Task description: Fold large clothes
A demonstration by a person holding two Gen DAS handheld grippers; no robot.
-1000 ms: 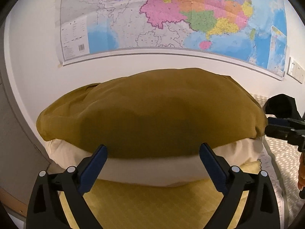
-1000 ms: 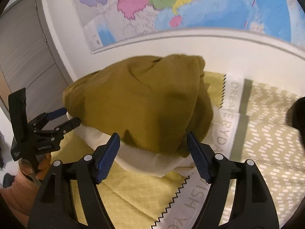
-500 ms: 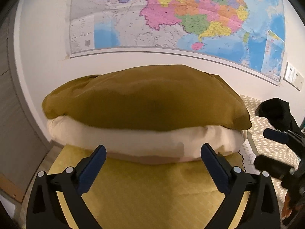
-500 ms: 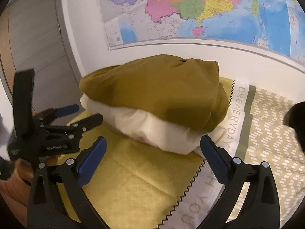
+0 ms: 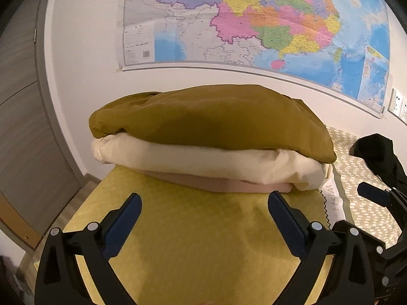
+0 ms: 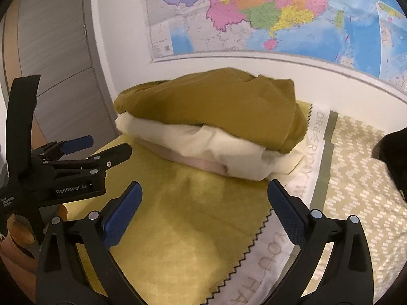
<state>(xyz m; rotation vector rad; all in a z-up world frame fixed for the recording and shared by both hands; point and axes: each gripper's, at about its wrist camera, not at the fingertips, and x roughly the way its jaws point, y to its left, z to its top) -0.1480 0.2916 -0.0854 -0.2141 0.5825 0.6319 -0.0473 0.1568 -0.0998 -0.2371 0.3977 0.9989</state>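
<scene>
Door (image 5: 23, 132) at far left, grey. Left gripper (image 5: 204, 212) spread wide, nothing between pads; we see it over yellow bedspread (image 5: 203, 241). Stack ahead: mustard garment (image 5: 211, 117) folded on top, cream garment (image 5: 203, 160) under it, pinkish layer lowest. Map (image 5: 254, 20) on wall behind. Right gripper (image 6: 204, 198) likewise wide, empty. Black garment (image 5: 379, 152) at far right, on patterned cover (image 6: 356, 178).

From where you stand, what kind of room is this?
Probably a bedroom at home: a patterned bedspread under a stack of folded clothes, a wall map above, and a grey door alongside.
</scene>
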